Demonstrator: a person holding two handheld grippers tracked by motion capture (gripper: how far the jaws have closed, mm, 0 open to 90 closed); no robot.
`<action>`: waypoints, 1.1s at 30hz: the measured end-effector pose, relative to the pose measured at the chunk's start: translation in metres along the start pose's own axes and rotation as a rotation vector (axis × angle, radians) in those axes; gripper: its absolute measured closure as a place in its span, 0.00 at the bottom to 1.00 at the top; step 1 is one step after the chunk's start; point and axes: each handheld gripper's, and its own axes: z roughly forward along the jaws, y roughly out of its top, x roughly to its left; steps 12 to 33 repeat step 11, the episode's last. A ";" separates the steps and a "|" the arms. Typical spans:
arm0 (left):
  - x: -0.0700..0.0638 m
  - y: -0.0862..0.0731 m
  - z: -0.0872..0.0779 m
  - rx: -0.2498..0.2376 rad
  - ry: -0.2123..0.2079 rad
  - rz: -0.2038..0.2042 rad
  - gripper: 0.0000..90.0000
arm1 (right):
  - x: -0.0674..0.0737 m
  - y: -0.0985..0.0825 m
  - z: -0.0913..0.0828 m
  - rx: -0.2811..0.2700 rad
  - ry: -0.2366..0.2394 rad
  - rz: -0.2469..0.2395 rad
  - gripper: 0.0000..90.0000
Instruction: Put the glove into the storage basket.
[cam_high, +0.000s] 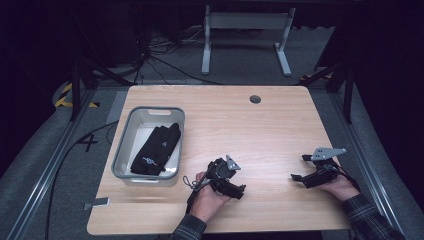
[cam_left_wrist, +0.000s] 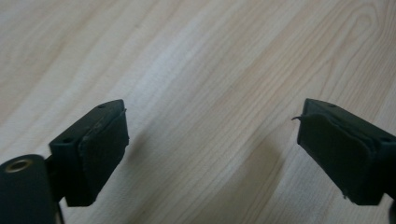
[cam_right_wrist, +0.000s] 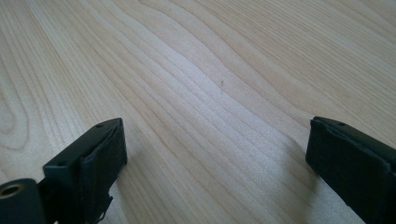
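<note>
Nearest the person, both grippers sit over the front part of the wooden table, each held in a hand with a plaid sleeve behind it. The left gripper is just right of the grey bin's front corner, tilted, its jaws spread wide with bare wood grain between them in the left gripper view. The right gripper is well to the right of the bin, near the table's right edge, a grey three-cornered plate on top; its jaws are likewise spread wide over bare wood in the right gripper view. Neither pinches anything. Between the two grippers the tabletop is unobstructed.

Farther back, the bin stands on the left part of the table and holds a pair of black gloves lying lengthwise inside it, well apart from both grippers. Beyond the bin, toward the far edge, a round cable hole is set in the tabletop. Past the table, a white frame and loose cables lie on the floor.
</note>
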 end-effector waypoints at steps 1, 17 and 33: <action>0.000 -0.001 0.003 0.016 0.006 0.006 0.07 | 0.000 0.000 0.000 0.001 0.002 0.001 0.06; -0.001 -0.009 0.008 -0.051 0.022 0.061 0.00 | 0.001 -0.001 -0.001 0.001 0.004 0.000 0.06; -0.001 -0.009 0.008 -0.051 0.022 0.061 0.00 | 0.001 -0.001 -0.001 0.001 0.004 0.000 0.06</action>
